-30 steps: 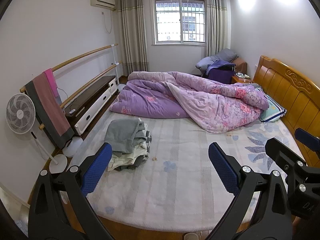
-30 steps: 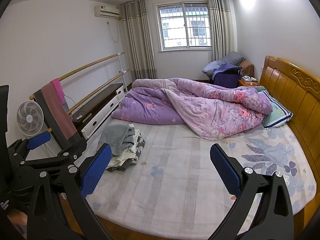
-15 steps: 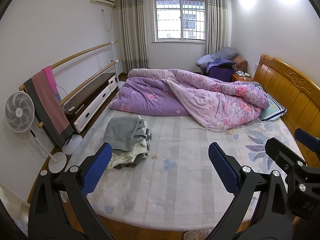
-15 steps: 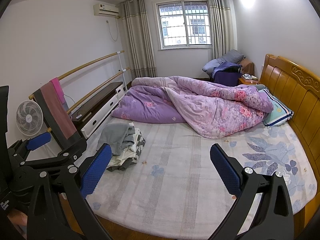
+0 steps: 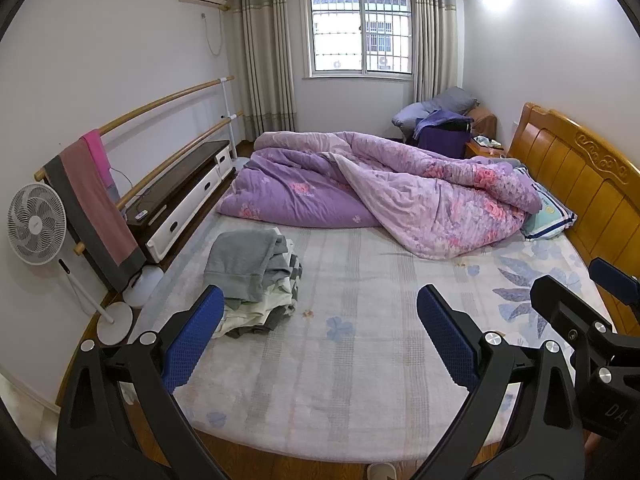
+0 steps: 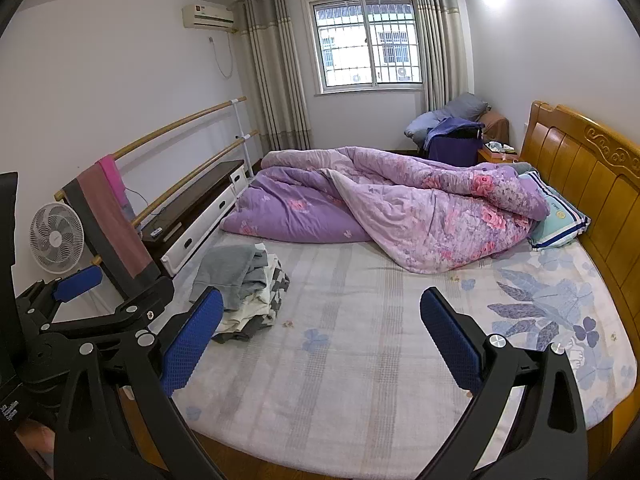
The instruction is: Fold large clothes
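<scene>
Both views shift only slightly against the frames of a second ago: the bed sits a touch lower and nearer in each, so we read a small forward and upward drift of the two tools and nothing else; no cloth has moved. We hold the left gripper over the foot of the bed, its blue pads spread wide with nothing between them, and the right gripper is likewise released and empty, just beside it. Neither touches fabric. The clothes pile lies on the left part of the mattress, toward the cabinet side, a grey garment crumpled on top of paler and checked pieces (we cannot count the layers underneath). It looks heaped rather than folded, edges uneven and overhanging. Behind it a purple quilt is bunched across the far half of the bed, well apart from the pile, and a pillow rests by the headboard. Our judgement: the task is at its start. No garment is spread flat, none is visibly squared off, and the open stretch of sheet in front of the grippers is where a first piece would need laying out. Everything remains: reach the pile, lift the top garment, spread, fold.
</scene>
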A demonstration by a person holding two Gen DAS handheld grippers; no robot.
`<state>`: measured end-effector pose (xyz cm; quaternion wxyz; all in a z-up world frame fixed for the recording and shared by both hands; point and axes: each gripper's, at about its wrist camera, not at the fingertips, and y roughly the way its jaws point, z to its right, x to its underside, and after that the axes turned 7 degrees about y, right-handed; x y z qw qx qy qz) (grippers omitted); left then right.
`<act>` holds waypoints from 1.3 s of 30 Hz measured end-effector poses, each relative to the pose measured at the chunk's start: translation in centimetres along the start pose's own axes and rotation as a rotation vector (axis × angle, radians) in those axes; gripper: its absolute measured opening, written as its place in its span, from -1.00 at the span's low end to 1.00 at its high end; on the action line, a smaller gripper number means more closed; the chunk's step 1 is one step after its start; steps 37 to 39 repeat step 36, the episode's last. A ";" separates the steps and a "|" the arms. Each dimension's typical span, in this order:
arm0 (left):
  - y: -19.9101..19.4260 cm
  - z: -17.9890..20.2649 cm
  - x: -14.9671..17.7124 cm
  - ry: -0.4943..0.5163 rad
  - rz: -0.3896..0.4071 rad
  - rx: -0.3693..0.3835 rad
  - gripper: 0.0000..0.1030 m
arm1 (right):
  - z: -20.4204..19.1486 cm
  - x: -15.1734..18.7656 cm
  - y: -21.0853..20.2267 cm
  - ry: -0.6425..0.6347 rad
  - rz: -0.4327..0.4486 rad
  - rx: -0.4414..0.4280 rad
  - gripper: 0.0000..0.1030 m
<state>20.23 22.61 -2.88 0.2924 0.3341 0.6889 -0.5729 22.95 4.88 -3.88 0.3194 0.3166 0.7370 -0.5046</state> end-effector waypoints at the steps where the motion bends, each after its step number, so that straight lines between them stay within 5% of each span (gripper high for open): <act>1: 0.3 0.1 -0.1 0.001 -0.003 -0.001 0.89 | 0.1 -0.1 0.2 0.000 -0.002 -0.001 0.85; 27: 9.3 3.2 -4.5 -0.044 -0.078 -0.046 0.89 | 4.9 -4.9 8.9 -0.035 -0.095 -0.071 0.85; 39: 14.0 -0.6 -3.6 -0.122 -0.140 -0.061 0.89 | 1.2 -4.4 14.5 -0.085 -0.168 -0.095 0.85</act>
